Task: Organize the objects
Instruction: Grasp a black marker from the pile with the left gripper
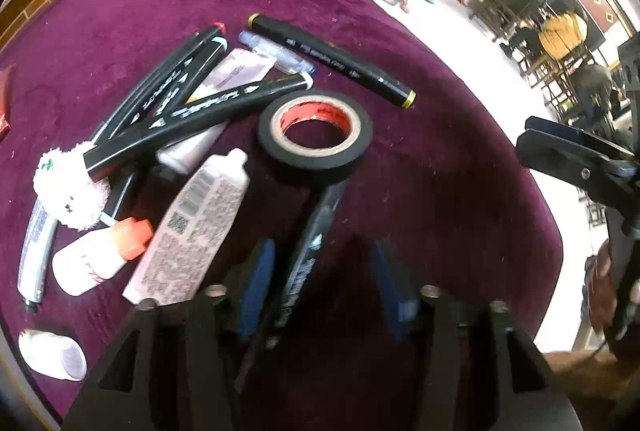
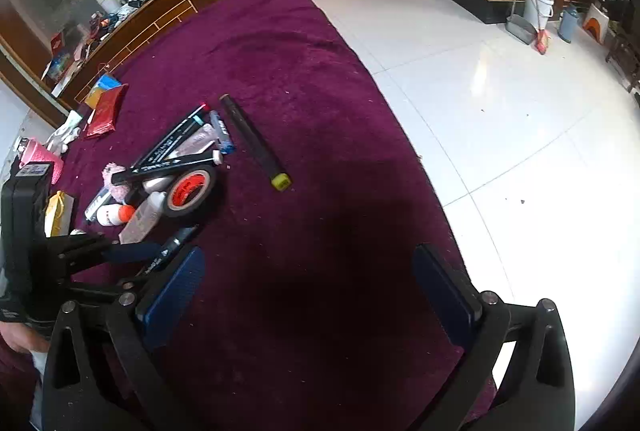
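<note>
On the purple cloth [image 1: 440, 191] lies a heap: several black markers [image 1: 192, 107], a white tube [image 1: 192, 231], an orange-capped white bottle [image 1: 100, 255], a fluffy white toy [image 1: 68, 191] and a black tape roll [image 1: 316, 129]. A yellow-ended black marker [image 1: 332, 59] lies apart behind them. My left gripper [image 1: 326, 285] is open over one black marker [image 1: 312, 251], which lies close to the left pad with a wide gap to the right pad. My right gripper [image 2: 310, 295] stands open over bare cloth, right of the heap [image 2: 168, 175]. The left gripper [image 2: 128, 251] shows at its left.
A red packet [image 2: 106, 111] and a pink object [image 2: 40, 155] sit at the cloth's far left. A small white container [image 1: 52, 353] lies near the front left edge. The table's edge [image 2: 420, 151] curves along the right, with white tiled floor [image 2: 520, 111] beyond.
</note>
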The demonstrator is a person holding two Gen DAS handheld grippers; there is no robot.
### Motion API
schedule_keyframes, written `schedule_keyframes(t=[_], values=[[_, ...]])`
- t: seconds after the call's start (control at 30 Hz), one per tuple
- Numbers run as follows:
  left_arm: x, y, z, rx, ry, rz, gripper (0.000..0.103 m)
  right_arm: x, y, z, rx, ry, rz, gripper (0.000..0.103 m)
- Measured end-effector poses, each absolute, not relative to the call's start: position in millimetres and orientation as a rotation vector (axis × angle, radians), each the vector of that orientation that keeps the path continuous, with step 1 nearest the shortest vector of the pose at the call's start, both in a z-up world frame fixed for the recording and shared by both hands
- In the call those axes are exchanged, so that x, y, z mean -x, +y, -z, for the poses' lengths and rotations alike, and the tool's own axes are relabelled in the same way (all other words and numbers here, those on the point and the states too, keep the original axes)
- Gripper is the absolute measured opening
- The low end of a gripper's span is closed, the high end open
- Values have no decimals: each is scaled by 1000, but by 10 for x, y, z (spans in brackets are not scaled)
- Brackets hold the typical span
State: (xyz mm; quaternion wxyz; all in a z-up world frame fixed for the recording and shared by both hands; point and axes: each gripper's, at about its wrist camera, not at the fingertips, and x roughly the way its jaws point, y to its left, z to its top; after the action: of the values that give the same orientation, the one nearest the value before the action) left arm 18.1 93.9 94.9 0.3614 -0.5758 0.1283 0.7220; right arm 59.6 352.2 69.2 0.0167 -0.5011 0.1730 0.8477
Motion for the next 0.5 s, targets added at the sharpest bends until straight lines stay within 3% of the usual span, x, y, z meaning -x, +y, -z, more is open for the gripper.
schedule_keyframes(t=[0.03,0.13,0.2,0.23,0.5], values=[[-238,940,-945,1467,344,-1874,61,-578,3504,-700,1560,531,-2643,103],[-405,1017,-920,1408,472,-1966,61,-475,3461,-744,1569,506,-2675,103],[-549,898,-1034,1405,471,-2018,34,-366,3465,-783,1573,502,-2694,103],[-584,802,-1046,1426,413,-2013,13,-313,3474,-801,1574,497,-2703,103],[-704,39,-1406,1463,-4,-2067,12,344,3347,-790,1634,302,-2777,103]])
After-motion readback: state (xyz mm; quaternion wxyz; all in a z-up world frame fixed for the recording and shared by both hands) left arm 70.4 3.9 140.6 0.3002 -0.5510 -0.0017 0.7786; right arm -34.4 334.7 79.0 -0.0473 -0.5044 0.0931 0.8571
